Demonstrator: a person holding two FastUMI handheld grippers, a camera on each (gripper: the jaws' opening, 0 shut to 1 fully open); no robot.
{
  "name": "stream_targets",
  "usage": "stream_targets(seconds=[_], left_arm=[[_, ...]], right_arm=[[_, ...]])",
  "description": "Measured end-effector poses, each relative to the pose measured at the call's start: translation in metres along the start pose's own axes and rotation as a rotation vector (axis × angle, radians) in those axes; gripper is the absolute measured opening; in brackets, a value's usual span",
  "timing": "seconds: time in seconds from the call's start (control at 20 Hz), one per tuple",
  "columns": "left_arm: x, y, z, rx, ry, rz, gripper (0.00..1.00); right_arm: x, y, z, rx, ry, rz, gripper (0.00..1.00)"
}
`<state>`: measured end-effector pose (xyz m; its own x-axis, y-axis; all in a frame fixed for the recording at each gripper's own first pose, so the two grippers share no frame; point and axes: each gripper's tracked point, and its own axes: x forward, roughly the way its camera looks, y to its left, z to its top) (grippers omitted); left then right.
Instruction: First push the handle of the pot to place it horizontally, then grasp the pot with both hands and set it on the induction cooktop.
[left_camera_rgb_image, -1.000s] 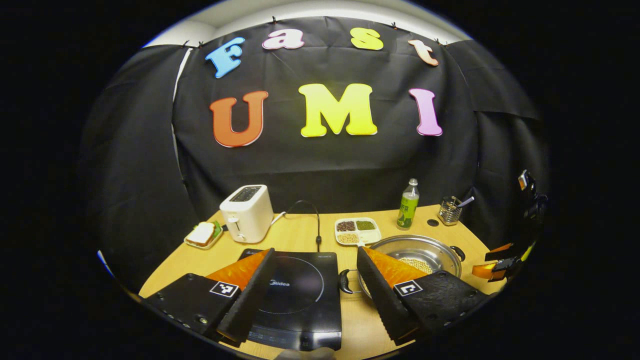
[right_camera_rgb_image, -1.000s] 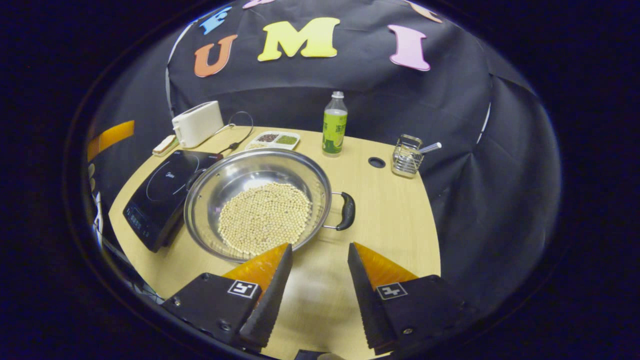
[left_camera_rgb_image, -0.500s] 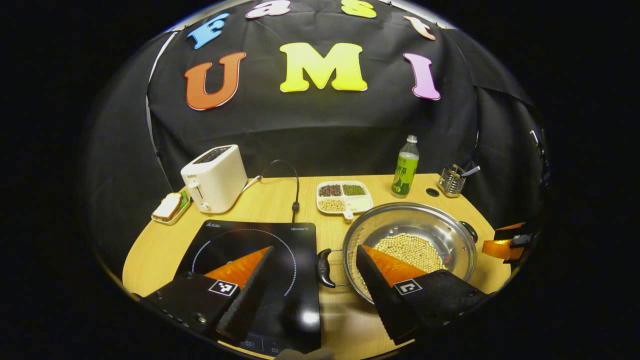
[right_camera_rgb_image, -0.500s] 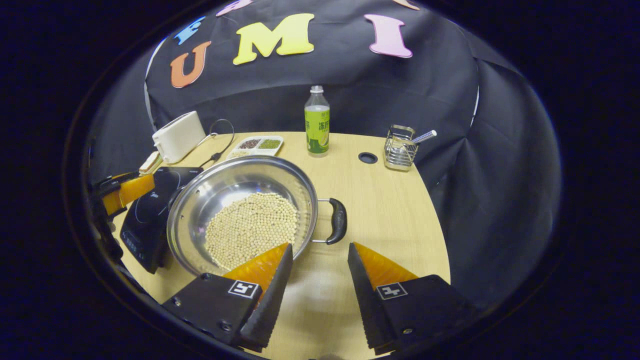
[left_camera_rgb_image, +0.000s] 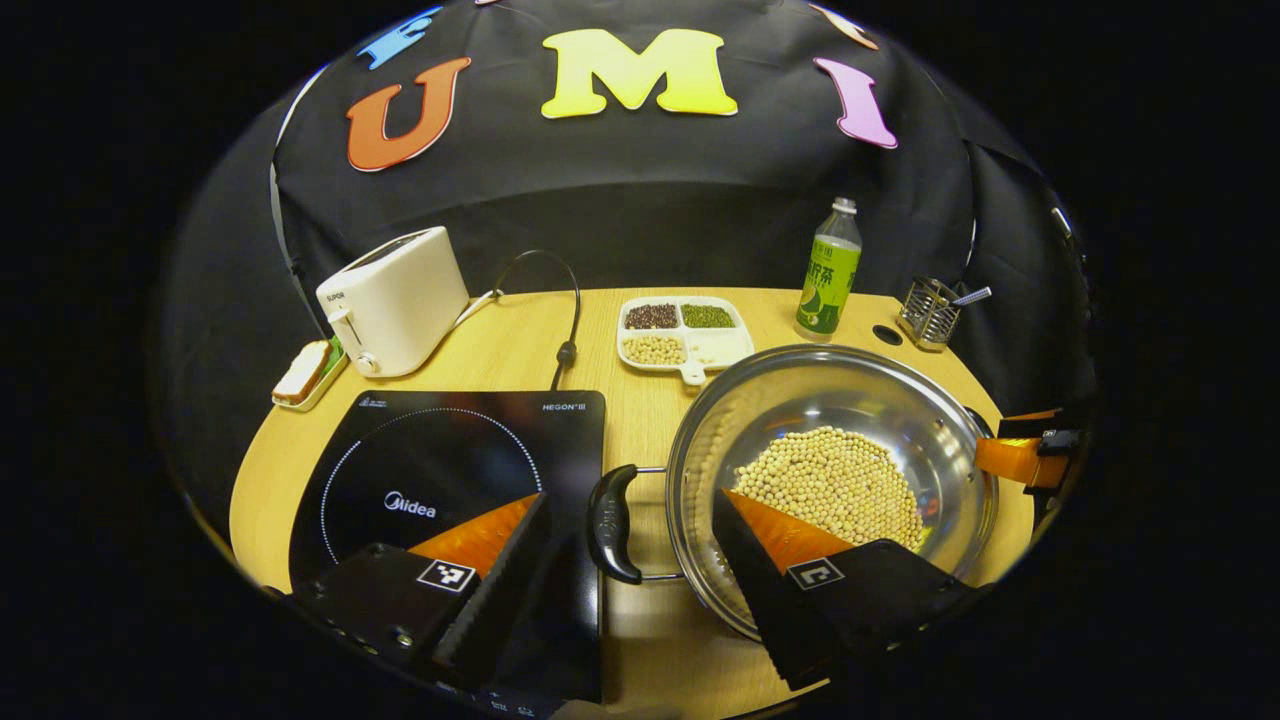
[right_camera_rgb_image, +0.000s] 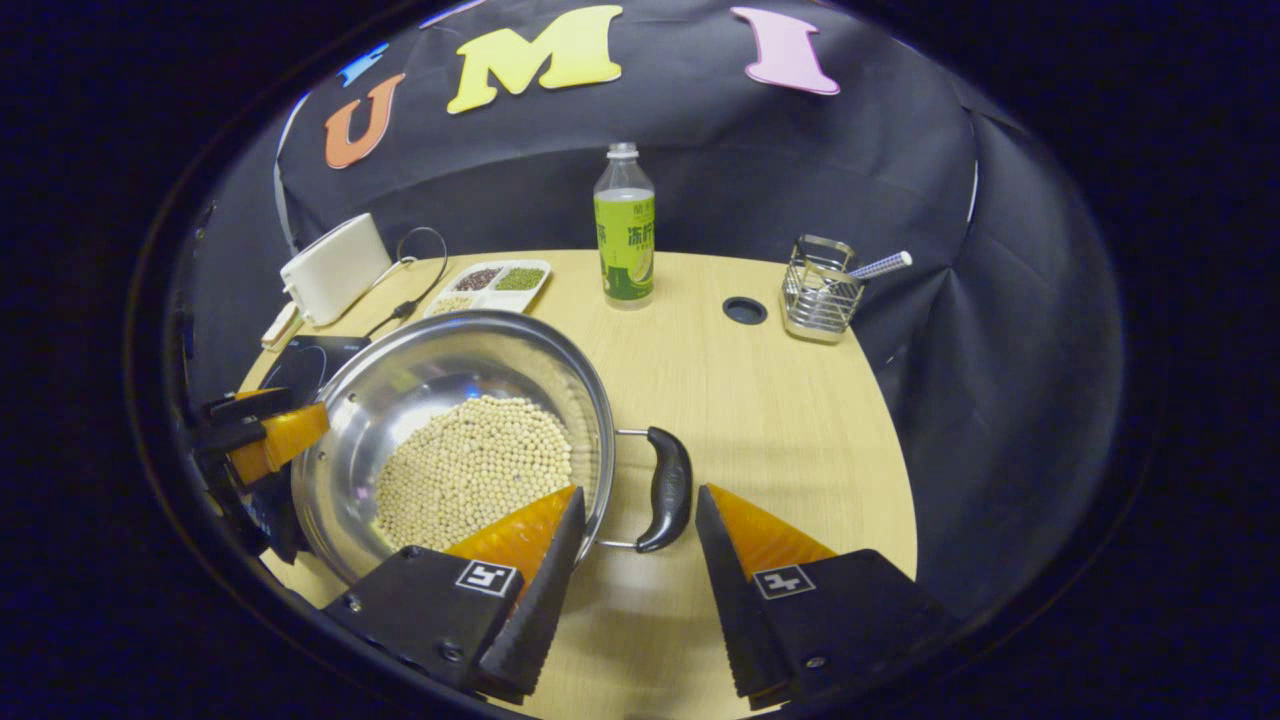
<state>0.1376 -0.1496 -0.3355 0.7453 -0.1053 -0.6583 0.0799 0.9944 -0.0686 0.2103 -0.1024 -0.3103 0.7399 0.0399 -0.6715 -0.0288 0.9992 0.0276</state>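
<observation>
1. The left gripper (left_camera_rgb_image: 630, 520) is hanging with its jaws spread wide and gripping nothing; the pot's near black handle (left_camera_rgb_image: 610, 523) is lying in the gap between its fingers, with no contact visible.
2. The right gripper (right_camera_rgb_image: 640, 515) is likewise standing spread and unloaded, with the pot's other black handle (right_camera_rgb_image: 668, 487) sitting between its fingertips, just clear of both.
3. The steel pot (left_camera_rgb_image: 900, 400) is resting on the wooden table (left_camera_rgb_image: 600, 340), just beside the right edge of the induction cooktop (left_camera_rgb_image: 450, 470) and not on it. Pale soybeans (left_camera_rgb_image: 830, 485) are lying in its bottom.
4. Behind the pot, a divided tray of grains (left_camera_rgb_image: 683, 332) is sitting near the cooktop's far corner.
5. Farther back, a white toaster (left_camera_rgb_image: 395, 298), a green-labelled bottle (left_camera_rgb_image: 829, 270) and a wire holder (left_camera_rgb_image: 928, 313) are standing well apart along the table's rear.
</observation>
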Motion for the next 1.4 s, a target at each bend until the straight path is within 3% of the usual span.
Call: stream_targets(seconds=[0.35,0.6,0.65,0.7,0.75,0.85,0.95,1.1,1.15,1.4], left_arm=[[0.014,-0.006,-0.007,0.035,0.052,0.009,0.97],[0.015,-0.008,-0.007,0.025,0.083,0.022,1.00],[0.014,-0.009,-0.007,0.017,0.088,0.024,0.86],[0.013,-0.009,-0.007,0.010,0.096,0.026,0.98],[0.014,-0.009,-0.007,0.007,0.104,0.029,0.86],[0.011,-0.004,-0.005,0.003,0.111,0.051,0.86],[0.015,-0.003,-0.006,0.004,0.114,0.057,0.76],[0.015,0.000,-0.008,0.005,0.130,0.061,0.76],[0.016,-0.001,-0.008,0.012,0.129,0.062,0.69],[0.014,-0.007,-0.015,0.065,0.143,0.095,0.70]], right_arm=[[0.013,-0.001,0.005,-0.025,0.041,0.013,0.77],[0.014,0.001,0.002,-0.064,0.116,-0.022,0.74],[0.015,0.000,0.002,-0.079,0.140,-0.036,0.72],[0.016,0.001,0.002,-0.083,0.154,-0.046,0.70],[0.015,0.001,0.002,-0.080,0.165,-0.051,0.71],[0.016,0.002,0.001,-0.066,0.186,-0.058,0.71],[0.016,0.002,0.001,-0.055,0.199,-0.063,0.72],[0.015,0.001,0.001,-0.024,0.171,-0.038,0.66],[0.015,0.001,0.002,-0.009,0.155,-0.022,0.66],[0.008,-0.008,-0.006,-0.008,0.145,-0.002,0.65]])
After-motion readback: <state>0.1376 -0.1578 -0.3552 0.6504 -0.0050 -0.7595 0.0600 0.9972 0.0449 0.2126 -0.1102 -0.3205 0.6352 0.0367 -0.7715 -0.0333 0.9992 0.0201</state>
